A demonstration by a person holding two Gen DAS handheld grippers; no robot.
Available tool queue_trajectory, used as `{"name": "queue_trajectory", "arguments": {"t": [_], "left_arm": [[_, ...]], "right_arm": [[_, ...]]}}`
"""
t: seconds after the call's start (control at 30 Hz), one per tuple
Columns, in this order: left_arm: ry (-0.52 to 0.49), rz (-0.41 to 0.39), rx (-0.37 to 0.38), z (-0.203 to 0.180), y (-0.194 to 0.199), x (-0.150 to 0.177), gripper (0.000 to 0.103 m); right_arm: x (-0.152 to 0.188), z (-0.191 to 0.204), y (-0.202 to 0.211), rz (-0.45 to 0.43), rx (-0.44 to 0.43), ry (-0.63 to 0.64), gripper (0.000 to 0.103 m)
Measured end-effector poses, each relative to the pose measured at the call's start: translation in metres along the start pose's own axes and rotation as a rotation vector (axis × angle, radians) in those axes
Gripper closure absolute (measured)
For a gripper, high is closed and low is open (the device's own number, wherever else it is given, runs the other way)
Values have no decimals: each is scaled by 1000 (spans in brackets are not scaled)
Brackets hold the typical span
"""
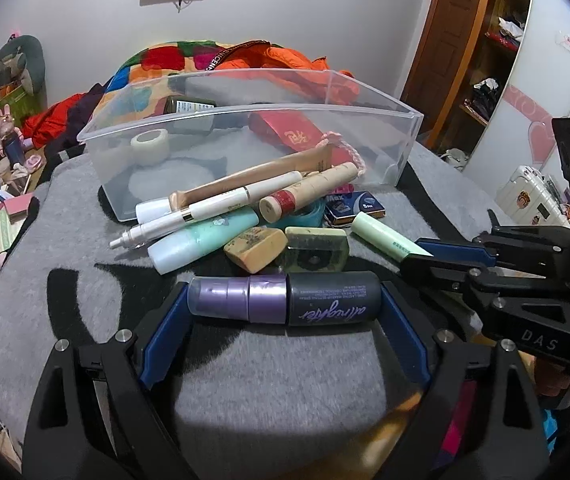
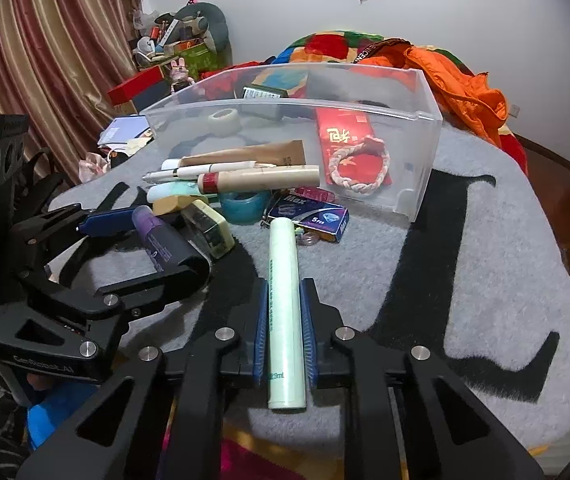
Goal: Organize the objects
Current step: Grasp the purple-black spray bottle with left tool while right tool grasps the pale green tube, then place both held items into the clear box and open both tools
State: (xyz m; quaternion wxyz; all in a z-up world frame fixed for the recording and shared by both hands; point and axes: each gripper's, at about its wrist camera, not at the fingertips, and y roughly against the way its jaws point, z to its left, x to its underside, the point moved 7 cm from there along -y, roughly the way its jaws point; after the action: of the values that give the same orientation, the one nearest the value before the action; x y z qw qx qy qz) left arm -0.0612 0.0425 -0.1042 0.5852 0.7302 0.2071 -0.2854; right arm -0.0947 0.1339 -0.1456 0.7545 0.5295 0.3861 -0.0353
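**— What have you got in each hand?**

My right gripper [image 2: 283,322] is clenched on the green tube [image 2: 283,300]. The pads pinch it across its middle, lengthwise along my fingers, so it should not swing when I lift. My left gripper [image 1: 285,300] straddles the purple bottle [image 1: 285,298], which lies crosswise on the blanket [image 1: 285,392]. The pads stand at the bottle's two ends (whether they press yet I cannot tell, so I call it released).

**— Why end to end?**

My guess is that the bottle lies that way and I came straight at it. It is a long hold, near as wide as my jaws go, and a round cap could slip.

**— And beyond?**

Just past the bottle sit two soap-like blocks [image 1: 285,250], then the pile: a teal bottle [image 1: 201,244], a white pen [image 1: 209,210] and a beige tube [image 1: 309,194] leaning against the bin [image 1: 245,110]. A blue box [image 2: 313,216] lies beside it.

**— Where does it all go?**

Into the clear bin, I judge. It already holds a tape roll [image 1: 149,142], a red packet [image 2: 345,140] and a braided loop [image 2: 361,168].
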Motion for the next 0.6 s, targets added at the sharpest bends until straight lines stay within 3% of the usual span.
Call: {"name": "queue_trajectory", "arguments": {"t": [0.27,0.6], "left_arm": [[37,-28,7,4,17,-3,13],[38,-93,-23,10,32,-23,13]], "right_arm": [[-1,2,14,-29,-1,-16,89],[-26,0,30,-105,5,-27,89]]}}
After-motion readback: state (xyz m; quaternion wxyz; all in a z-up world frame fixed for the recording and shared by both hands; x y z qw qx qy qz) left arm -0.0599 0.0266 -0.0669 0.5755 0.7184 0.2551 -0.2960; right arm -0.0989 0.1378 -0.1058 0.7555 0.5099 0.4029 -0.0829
